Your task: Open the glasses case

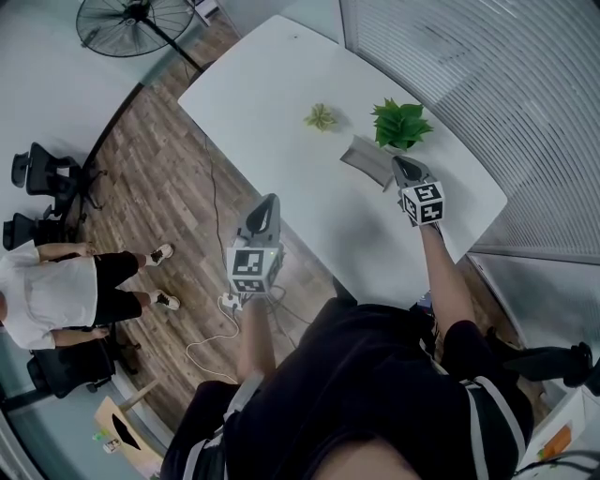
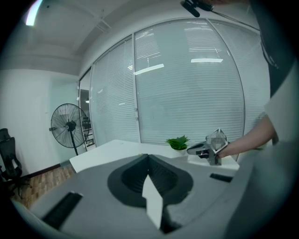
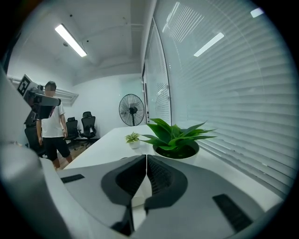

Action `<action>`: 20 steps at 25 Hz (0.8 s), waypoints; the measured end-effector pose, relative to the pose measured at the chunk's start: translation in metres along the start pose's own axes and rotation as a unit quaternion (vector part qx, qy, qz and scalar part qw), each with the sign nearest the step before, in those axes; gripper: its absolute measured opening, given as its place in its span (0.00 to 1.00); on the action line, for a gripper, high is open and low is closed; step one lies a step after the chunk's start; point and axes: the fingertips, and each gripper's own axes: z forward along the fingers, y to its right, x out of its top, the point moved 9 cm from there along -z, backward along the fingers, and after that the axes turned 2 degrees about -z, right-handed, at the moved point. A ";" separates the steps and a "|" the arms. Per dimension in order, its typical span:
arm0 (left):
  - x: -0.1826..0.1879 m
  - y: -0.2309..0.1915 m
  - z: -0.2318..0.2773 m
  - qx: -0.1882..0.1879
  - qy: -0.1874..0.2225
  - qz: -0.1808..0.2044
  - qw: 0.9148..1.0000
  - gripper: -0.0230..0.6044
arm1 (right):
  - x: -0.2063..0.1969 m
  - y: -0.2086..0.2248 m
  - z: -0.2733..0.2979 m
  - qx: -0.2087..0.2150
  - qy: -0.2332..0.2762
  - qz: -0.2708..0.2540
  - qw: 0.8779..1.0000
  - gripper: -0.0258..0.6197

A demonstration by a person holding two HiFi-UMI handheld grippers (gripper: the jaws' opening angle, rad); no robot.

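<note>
Slatted blinds [image 1: 469, 75] are running along the glass wall behind a long white desk [image 1: 281, 103], and wood flooring is showing beside it, with a standing fan [image 1: 136, 23] at the far end and black office chairs [image 1: 42, 173] by the wall, where a person in a white shirt [image 1: 56, 286] is standing. On the desk a large leafy plant [image 1: 401, 122] is sitting near the blinds and a small plant [image 1: 322, 116] is sitting apart from it toward the middle. The grey glasses case [image 1: 366, 161] is lying on the desk just beside the large plant, on the side nearer the wearer; whether its lid is up I cannot tell. The right tool [image 1: 401, 169] is hovering with its tips right next to the case, its jaws pressed together with nothing between them, and contact with the case is not clear. The left tool [image 1: 265, 214] is hanging off the desk's near edge, over the floor, well apart from the case, its jaws also meeting at the tips and holding nothing
</note>
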 end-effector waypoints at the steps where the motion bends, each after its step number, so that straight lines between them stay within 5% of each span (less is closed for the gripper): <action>1: 0.001 0.000 0.000 0.000 0.001 0.000 1.000 0.04 | 0.002 0.000 -0.002 -0.002 0.002 -0.002 1.000 0.07; 13: 0.031 0.020 0.012 -0.021 0.054 0.000 0.998 0.04 | 0.125 -0.051 -0.122 -0.076 0.139 -0.015 0.987 0.07; 20: 0.045 0.030 0.009 -0.021 0.072 -0.013 0.997 0.04 | 0.145 -0.062 -0.178 -0.107 0.179 -0.025 0.978 0.07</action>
